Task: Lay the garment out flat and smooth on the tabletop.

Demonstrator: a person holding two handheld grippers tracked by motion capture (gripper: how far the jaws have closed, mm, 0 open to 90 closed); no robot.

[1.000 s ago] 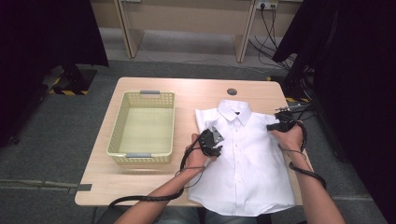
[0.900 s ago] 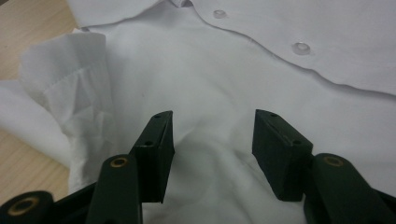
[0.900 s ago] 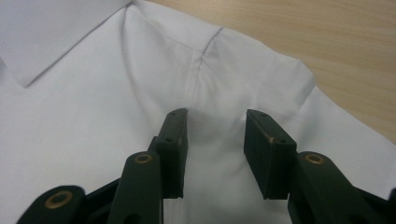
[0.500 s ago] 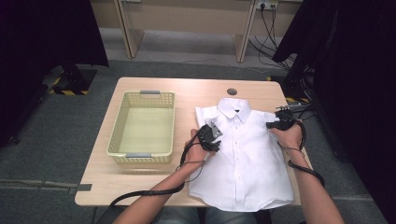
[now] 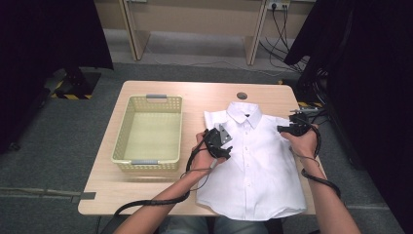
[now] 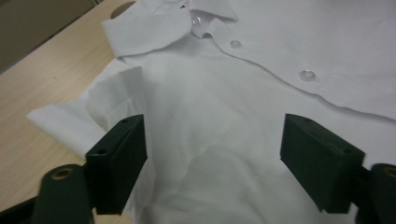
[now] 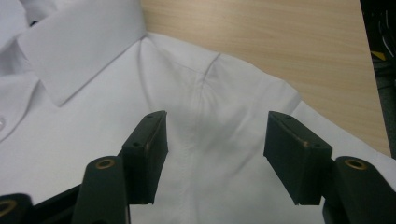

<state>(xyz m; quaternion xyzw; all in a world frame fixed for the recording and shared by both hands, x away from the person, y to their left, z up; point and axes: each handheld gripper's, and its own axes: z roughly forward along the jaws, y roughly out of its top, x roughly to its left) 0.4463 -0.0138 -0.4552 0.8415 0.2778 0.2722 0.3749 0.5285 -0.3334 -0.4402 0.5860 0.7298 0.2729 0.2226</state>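
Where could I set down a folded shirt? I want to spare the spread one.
The basket stands empty. Bare table runs along the far edge, behind basket and white shirt, and in the near left corner, before the basket. The right half is crowded: the shirt covers it, with left tool and right tool open above it.

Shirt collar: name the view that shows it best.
The high view: the whole collar shows there, flat at the top of the shirt. The left gripper view gives one collar wing and the top buttons; the right gripper view gives the other wing's point.
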